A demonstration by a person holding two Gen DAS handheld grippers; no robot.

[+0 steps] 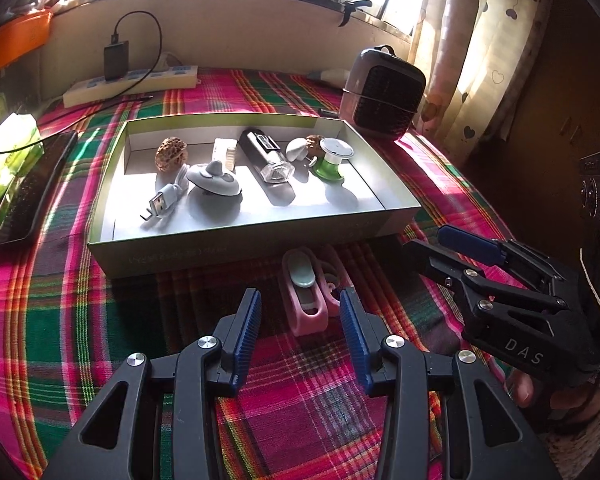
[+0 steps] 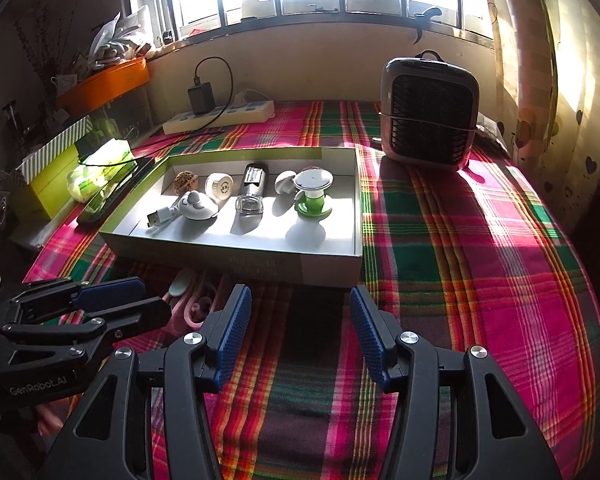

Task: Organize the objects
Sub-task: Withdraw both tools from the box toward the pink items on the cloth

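Note:
A shallow cardboard box [image 1: 236, 258] [image 2: 328, 270] on the plaid cloth holds a USB cable [image 1: 166, 200], a grey round gadget [image 1: 214, 184], a walnut-like ball [image 1: 171, 153], a black bottle with a clear cap [image 1: 266, 156] and a green-and-white spool [image 1: 331, 160]. In front of the box lies a pink clip-like object [image 1: 308, 316] [image 2: 196, 310] with a grey-green piece [image 1: 302, 274] on it. My left gripper [image 1: 300, 304] [image 2: 154, 298] is open, its tips on either side of the pink object's near end without touching it. To its right, my right gripper [image 2: 300, 300] [image 1: 424, 246] hangs open over bare cloth.
A small dark heater [image 1: 382, 92] [image 2: 430, 116] stands behind the box at the right. A power strip with a black charger [image 1: 132, 84] [image 2: 220, 114] lies at the back. A tissue pack [image 1: 8, 156] and a flat black device [image 1: 32, 192] sit left of the box.

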